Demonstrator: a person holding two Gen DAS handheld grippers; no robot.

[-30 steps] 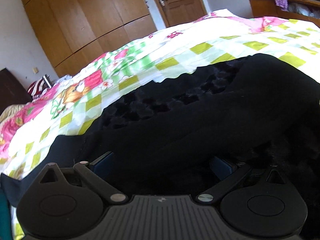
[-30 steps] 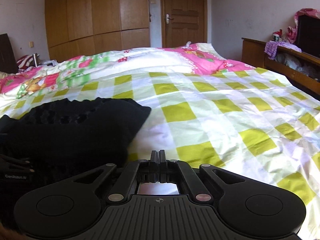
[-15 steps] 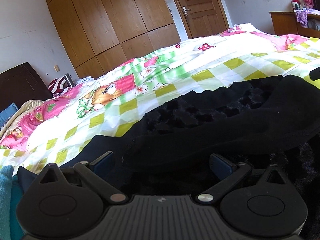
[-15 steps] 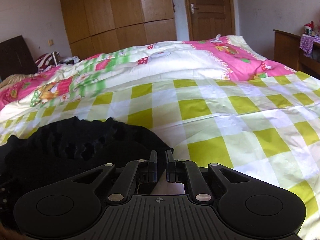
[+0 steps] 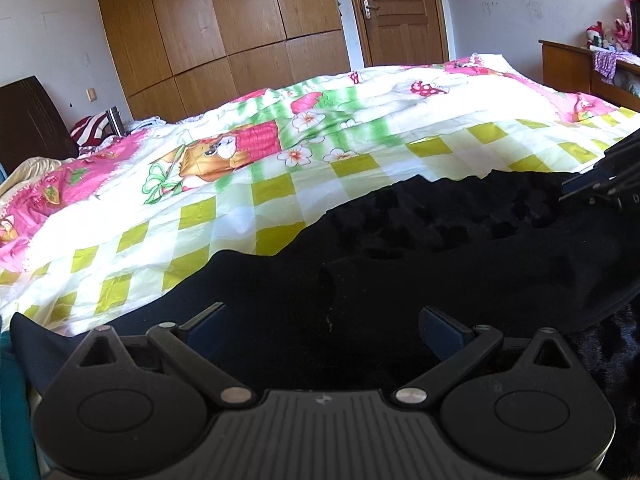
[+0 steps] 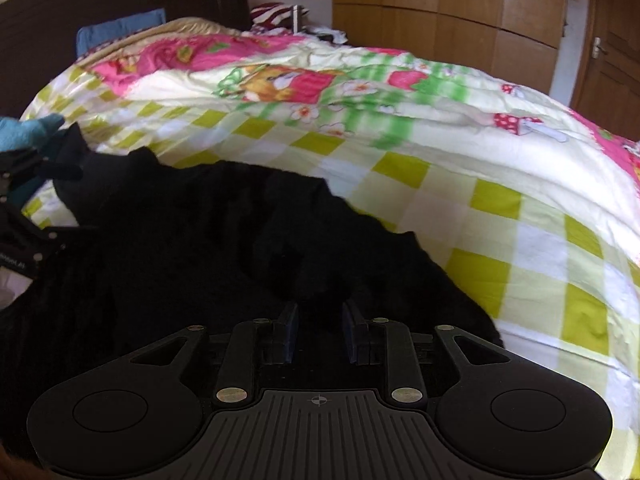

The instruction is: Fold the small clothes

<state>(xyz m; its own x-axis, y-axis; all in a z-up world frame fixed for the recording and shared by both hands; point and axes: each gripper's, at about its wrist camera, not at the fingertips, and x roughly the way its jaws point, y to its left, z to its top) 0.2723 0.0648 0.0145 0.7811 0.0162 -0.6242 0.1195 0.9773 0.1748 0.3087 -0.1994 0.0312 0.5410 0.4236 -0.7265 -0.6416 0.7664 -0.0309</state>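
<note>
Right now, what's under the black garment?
The black garment lies on the checked bedspread, which shows all around its far edge. Whatever sits directly beneath the cloth is covered, so anything else there can't be seen.

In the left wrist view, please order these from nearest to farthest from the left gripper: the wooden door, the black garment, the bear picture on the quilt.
1. Black garment, right at the left gripper.
2. Bear picture, middle left on the quilt.
3. Wooden door, at the far wall.

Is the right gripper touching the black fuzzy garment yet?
Cannot tell. In the right wrist view the right gripper fingers straddle the black fuzzy garment, but dark-on-dark hides contact.
</note>
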